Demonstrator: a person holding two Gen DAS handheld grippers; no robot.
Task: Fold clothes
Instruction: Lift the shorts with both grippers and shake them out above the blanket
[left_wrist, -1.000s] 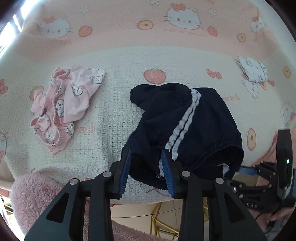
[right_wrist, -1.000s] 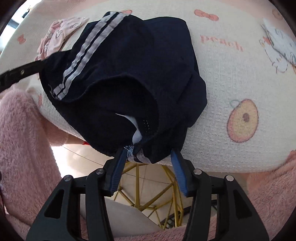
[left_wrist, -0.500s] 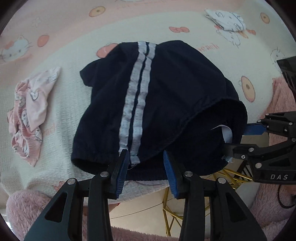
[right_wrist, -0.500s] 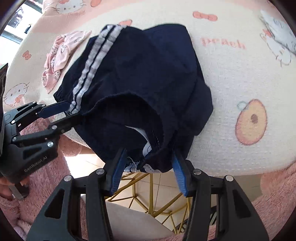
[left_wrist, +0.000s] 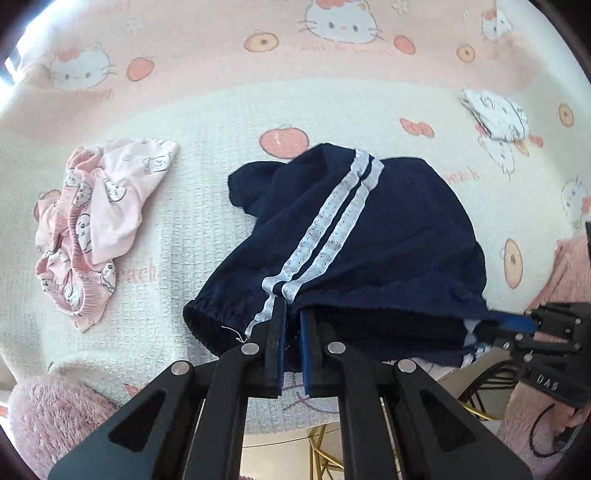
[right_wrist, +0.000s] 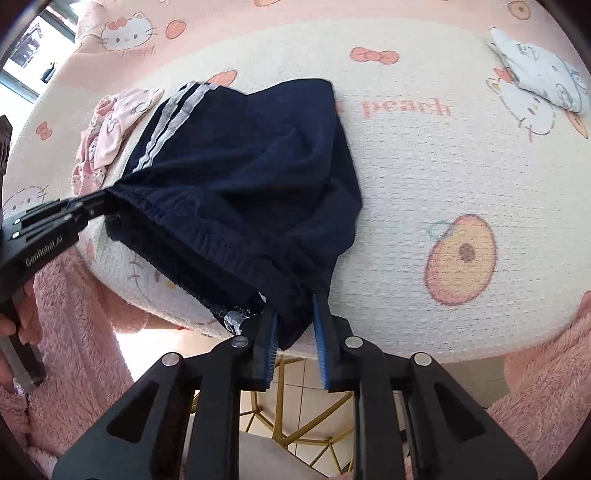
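Navy shorts (left_wrist: 376, 236) with two white side stripes lie on the cream Hello Kitty blanket (left_wrist: 207, 122), waistband at the near edge. My left gripper (left_wrist: 291, 317) is shut on the waistband at the striped seam. My right gripper (right_wrist: 293, 310) is closed on the other end of the waistband (right_wrist: 291, 295), cloth bunched between its blue pads. The shorts (right_wrist: 240, 162) stretch between both grippers. The right gripper also shows in the left wrist view (left_wrist: 517, 325), and the left gripper shows in the right wrist view (right_wrist: 88, 206).
A crumpled pink patterned garment (left_wrist: 92, 229) lies left of the shorts. A folded white printed garment (left_wrist: 495, 114) lies at the far right. The table edge is near, with a gold metal frame (right_wrist: 303, 417) and tiled floor below. Pink fuzzy sleeves (right_wrist: 74, 332) flank both sides.
Both grippers have closed on the waistband, left at the stripes, right at the far end. The waistband is now pulled taut between them.
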